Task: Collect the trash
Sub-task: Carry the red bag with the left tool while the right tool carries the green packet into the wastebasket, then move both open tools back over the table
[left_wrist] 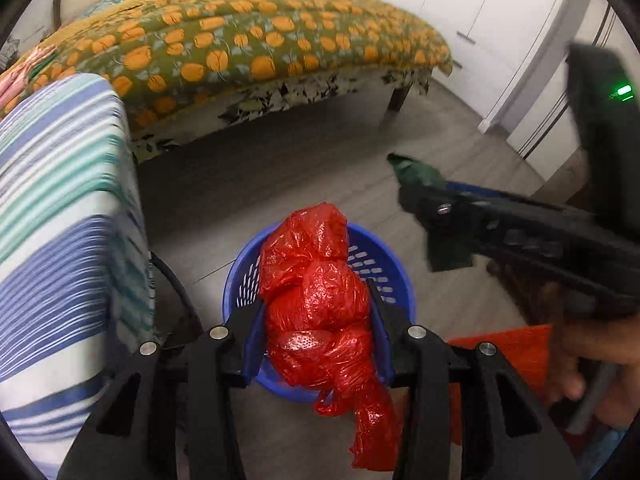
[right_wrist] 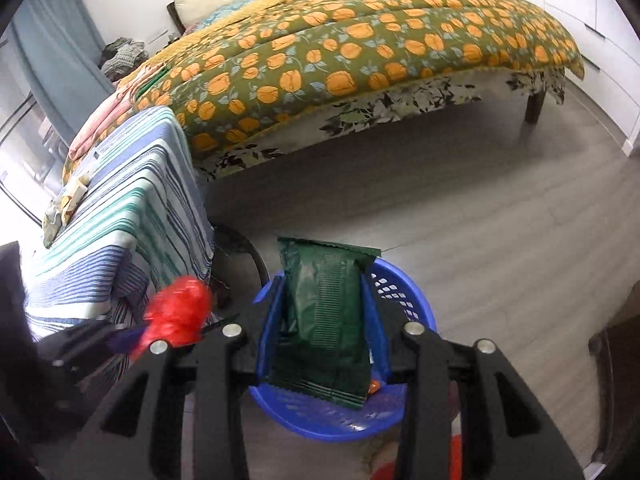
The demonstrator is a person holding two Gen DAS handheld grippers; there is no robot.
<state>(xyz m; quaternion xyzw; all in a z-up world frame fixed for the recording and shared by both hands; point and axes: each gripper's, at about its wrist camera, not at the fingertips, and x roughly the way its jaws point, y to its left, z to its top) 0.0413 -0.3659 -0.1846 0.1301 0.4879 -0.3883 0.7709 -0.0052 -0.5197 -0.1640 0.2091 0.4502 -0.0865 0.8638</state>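
Left gripper point(left_wrist: 320, 312) pinches a crumpled red plastic bag point(left_wrist: 320, 304) between narrowly parted jaws, right above the blue perforated basket point(left_wrist: 376, 268) on the floor. Right gripper point(right_wrist: 324, 320) clamps a dark green snack wrapper point(right_wrist: 324, 320), also over the basket, beside the striped-cloth table point(right_wrist: 120, 216).

My left tongs point(left_wrist: 320, 312) and right tongs point(right_wrist: 324, 320) hang above the basket point(left_wrist: 384, 272) on the floor point(left_wrist: 280, 168); the bed point(left_wrist: 240, 48) lies beyond.
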